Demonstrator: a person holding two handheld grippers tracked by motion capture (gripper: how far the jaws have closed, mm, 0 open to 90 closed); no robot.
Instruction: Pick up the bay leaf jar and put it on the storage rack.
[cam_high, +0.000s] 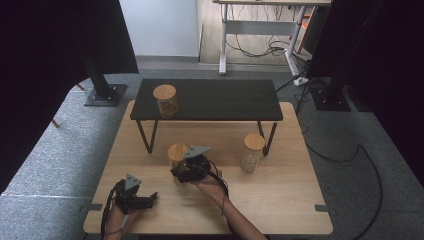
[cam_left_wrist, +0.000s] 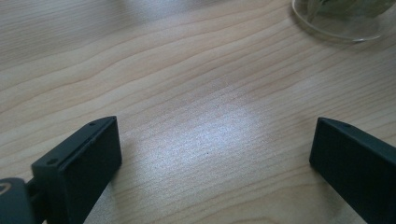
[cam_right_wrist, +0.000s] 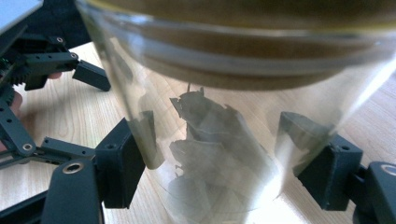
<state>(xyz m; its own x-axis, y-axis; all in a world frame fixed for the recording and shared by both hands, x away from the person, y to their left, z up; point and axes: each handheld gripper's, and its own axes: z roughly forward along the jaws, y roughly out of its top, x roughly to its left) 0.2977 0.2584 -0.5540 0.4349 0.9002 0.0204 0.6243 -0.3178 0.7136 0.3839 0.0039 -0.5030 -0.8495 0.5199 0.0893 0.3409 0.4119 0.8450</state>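
3 jars: R gripper (cam_right_wrist: 219, 172) clamps 1 jar (cam_right_wrist: 224, 140); L gripper (cam_left_wrist: 212, 158) jaws apart.

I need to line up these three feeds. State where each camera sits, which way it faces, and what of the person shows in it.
High view: above the person's side, looking forward and down on the wooden table; both forearms, left gripper and right gripper show.
Left gripper view: rides the left gripper, looking down at bare tabletop; open jaws show.
Right gripper view: rides the right gripper, facing the glass jar it clamps.
Shared: the right gripper view and the high view both show the left gripper and this jar.
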